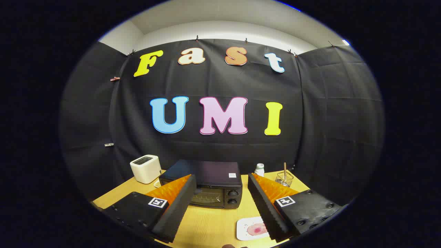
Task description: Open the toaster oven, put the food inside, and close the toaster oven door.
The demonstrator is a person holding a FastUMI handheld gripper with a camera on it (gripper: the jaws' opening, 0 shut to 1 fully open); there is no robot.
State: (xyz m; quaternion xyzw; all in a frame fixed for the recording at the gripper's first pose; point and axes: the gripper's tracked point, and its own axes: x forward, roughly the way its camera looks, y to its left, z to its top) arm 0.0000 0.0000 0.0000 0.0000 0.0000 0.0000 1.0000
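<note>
A black toaster oven (210, 184) stands on the wooden table (210, 220), its glass door shut and two knobs on its right side. My gripper (220, 179) is open, held above the table in front of the oven, its two fingers spread to either side of the oven's front. Nothing is between them. A pink round piece of food (256, 229) lies on a white square plate (245, 230) on the near part of the table, partly hidden behind my right finger (267, 206).
A white pop-up toaster (145, 168) stands left of the oven. A small white bottle (259, 169) and a wire holder (284, 178) with a stick in it stand at the back right of the table.
</note>
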